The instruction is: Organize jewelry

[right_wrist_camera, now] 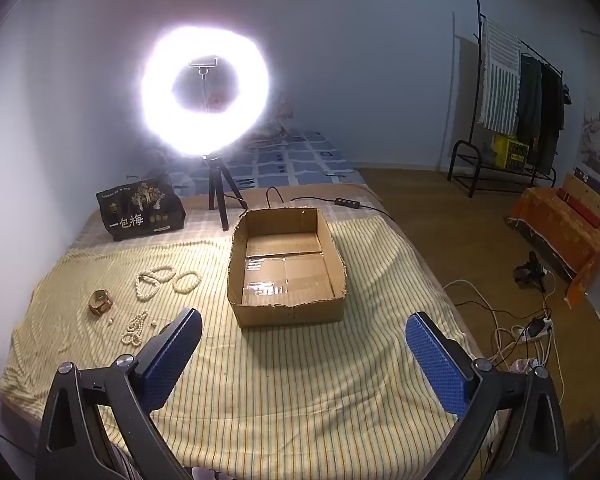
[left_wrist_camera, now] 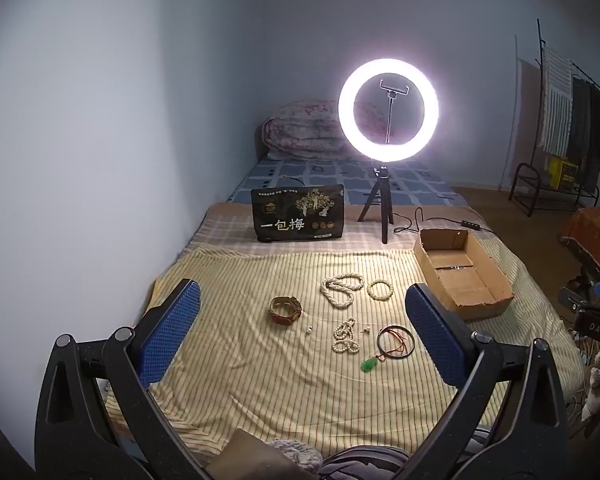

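Where the right claw [right_wrist_camera: 303,330] blocks, red-cord pendant necklace [left_wrist_camera: 394,342] hidden.

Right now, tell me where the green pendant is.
In the left wrist view the green pendant lies on the striped sheet, nearest the camera among the jewelry, just below the thin dark bangle and right of the small bead strand.

Striped bedspread [left_wrist_camera: 260,400]; loose jewelry [left_wrist_camera: 342,290]; cardboard box [right_wrist_camera: 286,316]; ring light [left_wrist_camera: 388,110]

Open cardboard box [right_wrist_camera: 286,264] sits right of pearl strands [right_wrist_camera: 154,280], apparently empty.
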